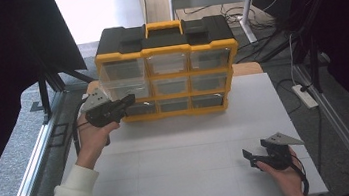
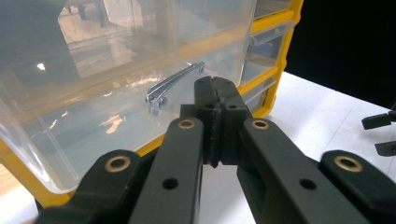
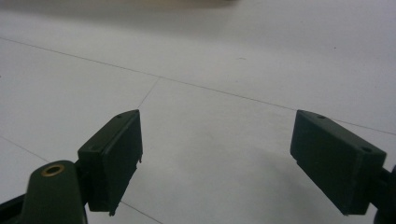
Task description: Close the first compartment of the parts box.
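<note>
High view shows us the white table (image 1: 193,146), and on its far part the yellow and black drawer cabinet (image 1: 168,68), our landmark. At the cabinet's left column a clear drawer (image 1: 122,81) stands pulled out toward us. Our left gripper (image 1: 130,100) sits right at that drawer's front, jaws pressed shut on nothing. Well in front of the cabinet, toward the near right corner of the table, our right gripper (image 1: 246,155) hovers with jaws spread wide and empty. Inside the drawer lies a metal nail clipper (image 2: 173,87), just past the left jaw tips.
</note>
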`<state>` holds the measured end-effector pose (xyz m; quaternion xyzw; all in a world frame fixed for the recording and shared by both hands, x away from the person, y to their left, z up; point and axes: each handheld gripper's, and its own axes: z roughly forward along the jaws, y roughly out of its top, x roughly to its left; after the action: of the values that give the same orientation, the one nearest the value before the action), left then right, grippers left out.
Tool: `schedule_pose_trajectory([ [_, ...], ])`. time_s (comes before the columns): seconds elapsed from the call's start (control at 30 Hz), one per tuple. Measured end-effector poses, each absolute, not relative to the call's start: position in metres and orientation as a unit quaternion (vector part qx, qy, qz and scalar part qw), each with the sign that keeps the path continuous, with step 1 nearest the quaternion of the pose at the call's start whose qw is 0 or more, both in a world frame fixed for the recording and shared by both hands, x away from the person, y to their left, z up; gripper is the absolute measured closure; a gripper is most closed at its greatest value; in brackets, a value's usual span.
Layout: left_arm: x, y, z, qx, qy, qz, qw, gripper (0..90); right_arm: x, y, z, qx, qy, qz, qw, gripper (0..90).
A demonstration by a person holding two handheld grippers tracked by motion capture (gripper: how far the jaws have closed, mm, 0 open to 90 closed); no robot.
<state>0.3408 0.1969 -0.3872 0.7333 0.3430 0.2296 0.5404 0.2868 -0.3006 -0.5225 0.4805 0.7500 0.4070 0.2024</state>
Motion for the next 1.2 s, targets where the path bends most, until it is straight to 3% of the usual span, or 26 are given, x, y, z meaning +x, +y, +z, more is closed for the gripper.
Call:
schedule_pose_trajectory([
  [1.2,0.358,0.199,-0.387,0.721,0.357,0.239,0.544,88.5,0.289,-0.299,-0.523,0.470,0.754,0.418,0.189,16.7],
])
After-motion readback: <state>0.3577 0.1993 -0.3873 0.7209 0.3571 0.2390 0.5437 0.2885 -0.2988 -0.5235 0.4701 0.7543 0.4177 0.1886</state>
